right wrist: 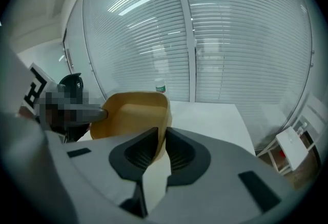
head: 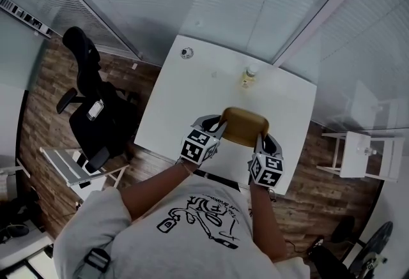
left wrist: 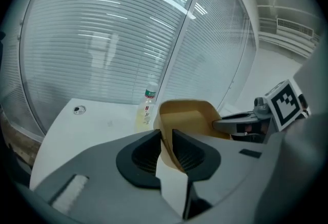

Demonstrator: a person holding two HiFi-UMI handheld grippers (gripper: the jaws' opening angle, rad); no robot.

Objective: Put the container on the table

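Note:
A tan, open-topped container (head: pixel 243 126) hangs over the near part of the white table (head: pixel 185 99), held from both sides. My left gripper (head: pixel 217 128) is shut on its left rim, and in the left gripper view the rim (left wrist: pixel 165 138) runs between the dark pads (left wrist: pixel 146 155). My right gripper (head: pixel 260 142) is shut on the right rim, and the right gripper view shows the wall (right wrist: pixel 162 136) pinched between its pads (right wrist: pixel 181 155). The inside of the container (right wrist: pixel 134 113) looks empty. Whether its base touches the table is hidden.
A clear bottle with a green label (head: pixel 248 76) stands upright on the far side of the table, beyond the container. A small round fitting (head: pixel 186 52) sits in the far left corner. A black office chair (head: pixel 96 112) stands left of the table, a white stool (head: pixel 361 154) to its right.

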